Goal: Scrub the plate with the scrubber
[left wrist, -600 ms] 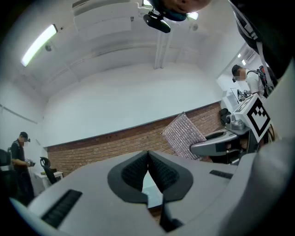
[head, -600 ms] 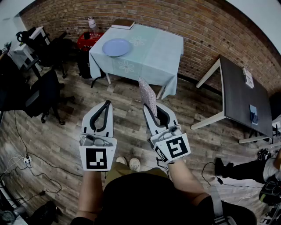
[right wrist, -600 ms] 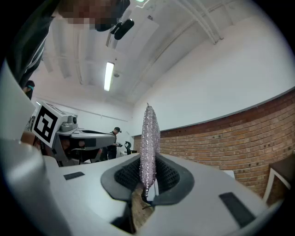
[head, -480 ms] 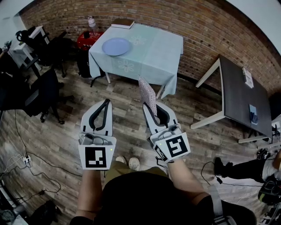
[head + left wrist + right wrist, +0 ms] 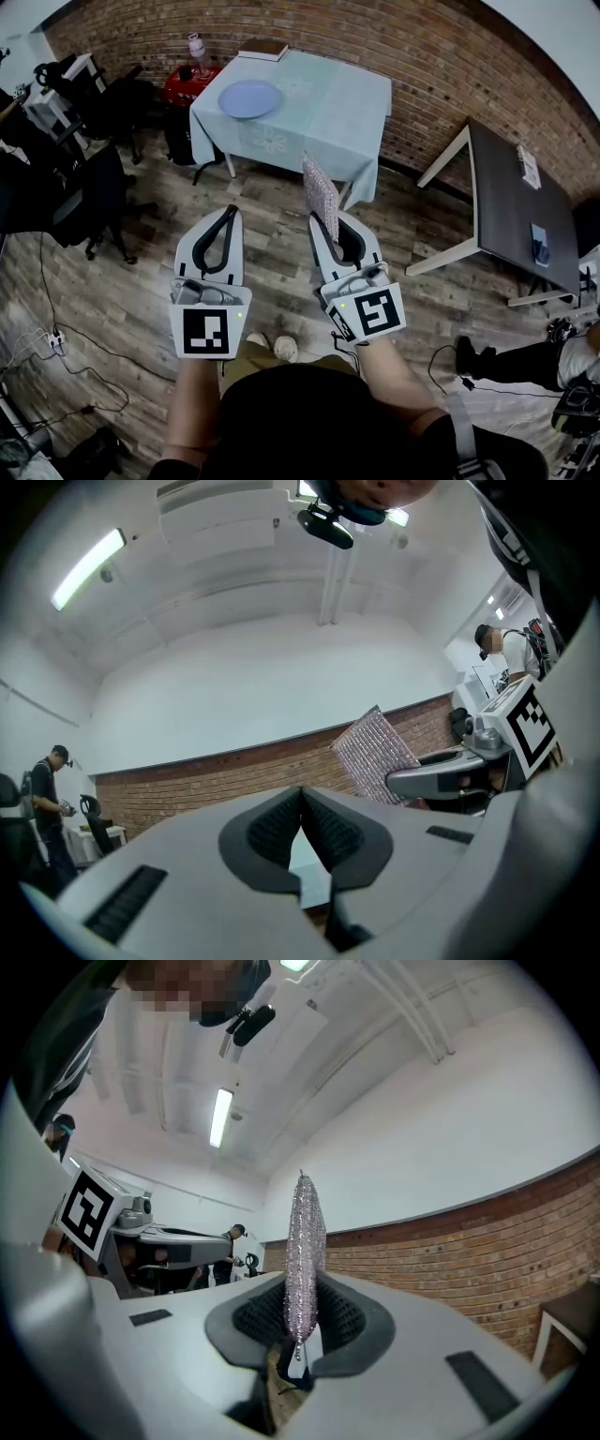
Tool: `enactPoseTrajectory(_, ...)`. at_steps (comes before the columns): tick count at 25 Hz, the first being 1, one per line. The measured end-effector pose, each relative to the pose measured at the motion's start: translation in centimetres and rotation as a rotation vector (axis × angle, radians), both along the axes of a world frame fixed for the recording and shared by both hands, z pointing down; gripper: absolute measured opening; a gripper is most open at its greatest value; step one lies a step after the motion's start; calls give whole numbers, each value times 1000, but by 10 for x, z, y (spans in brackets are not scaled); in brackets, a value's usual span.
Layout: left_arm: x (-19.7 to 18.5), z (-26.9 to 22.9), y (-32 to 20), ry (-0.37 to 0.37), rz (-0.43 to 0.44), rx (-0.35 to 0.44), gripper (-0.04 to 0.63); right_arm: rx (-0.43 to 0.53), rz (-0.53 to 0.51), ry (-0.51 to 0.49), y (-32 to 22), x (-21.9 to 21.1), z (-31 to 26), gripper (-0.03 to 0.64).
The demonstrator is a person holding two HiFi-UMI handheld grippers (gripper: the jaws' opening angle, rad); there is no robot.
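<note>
A blue plate [image 5: 249, 98] lies on the far table with the pale green cloth [image 5: 323, 117], well ahead of both grippers. My right gripper [image 5: 327, 220] is shut on a glittery pink scrubber [image 5: 321, 195], which stands upright out of its jaws; the right gripper view shows the scrubber [image 5: 304, 1251] edge-on, pinched between the pads. My left gripper [image 5: 228, 214] is shut with nothing in it, held level beside the right one over the wooden floor. In the left gripper view its jaws [image 5: 301, 802] meet, and the scrubber [image 5: 375, 752] shows to the right.
A book [image 5: 262, 51] lies at the table's far edge. A red case [image 5: 191, 86] with a bottle [image 5: 196, 50] stands left of the table. Black chairs [image 5: 89, 192] are at the left, a dark table [image 5: 520, 211] at the right. A person [image 5: 49, 803] stands far left.
Both grippers have edged slightly forward toward the table, the scrubber still held upright in the right one.
</note>
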State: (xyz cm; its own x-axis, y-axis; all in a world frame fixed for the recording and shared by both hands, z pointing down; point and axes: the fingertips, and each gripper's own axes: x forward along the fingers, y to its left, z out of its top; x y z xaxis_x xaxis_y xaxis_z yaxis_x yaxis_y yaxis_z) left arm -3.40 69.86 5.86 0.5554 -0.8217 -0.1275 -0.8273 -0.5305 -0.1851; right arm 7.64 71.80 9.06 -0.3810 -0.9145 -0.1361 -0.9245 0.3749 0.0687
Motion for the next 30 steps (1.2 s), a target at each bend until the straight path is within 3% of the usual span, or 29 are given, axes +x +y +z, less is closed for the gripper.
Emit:
enactPoseTrajectory(17, -11, -12, -18, -13, -34, 30, 25, 29, -9, -23, -20, 1, -11, 79)
enactPoseTrajectory(24, -13, -6, -76, 9, -29, 16, 25, 20, -2, -17, -74, 0, -2, 80)
enactPoseTrajectory(30, -27, 3, -159, 1, -6, 22, 25, 20, 23, 4, -150, -14, 6, 78)
